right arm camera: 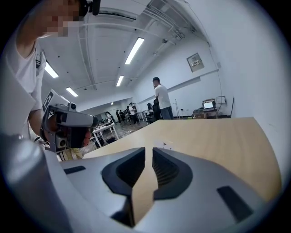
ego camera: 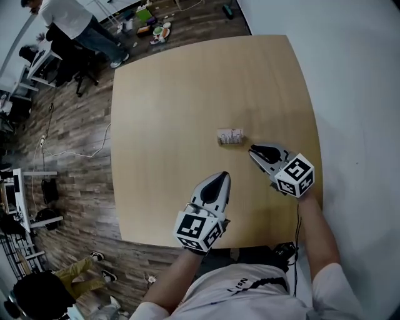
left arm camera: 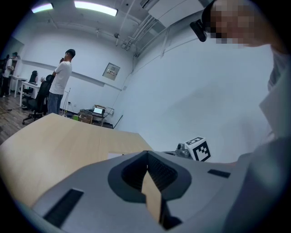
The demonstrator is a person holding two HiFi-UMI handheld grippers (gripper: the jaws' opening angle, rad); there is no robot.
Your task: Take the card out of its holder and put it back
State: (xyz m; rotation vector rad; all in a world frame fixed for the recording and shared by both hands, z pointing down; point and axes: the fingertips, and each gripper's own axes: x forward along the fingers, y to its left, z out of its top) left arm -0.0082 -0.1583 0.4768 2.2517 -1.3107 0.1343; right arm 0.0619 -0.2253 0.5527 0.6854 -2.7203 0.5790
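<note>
A small card holder (ego camera: 230, 136) with a pale card standing in it sits on the wooden table (ego camera: 187, 87), right of centre. My right gripper (ego camera: 252, 149) points at the holder from just to its right and a little nearer me, with only a thin slit between its jaws and nothing in them. My left gripper (ego camera: 223, 176) hovers nearer me than the holder, shut and empty. In the left gripper view the card (left arm camera: 115, 155) peeks over the jaws (left arm camera: 148, 153). Just past the tips of the right gripper (right arm camera: 148, 150), the right gripper view shows the holder (right arm camera: 163, 145).
The table's right edge (ego camera: 315, 144) lies close to my right gripper, and the near edge (ego camera: 156, 240) is under my left hand. A person (ego camera: 72, 19) stands beside office chairs and desks at the far left. Clutter (ego camera: 153, 28) lies on the floor beyond the table.
</note>
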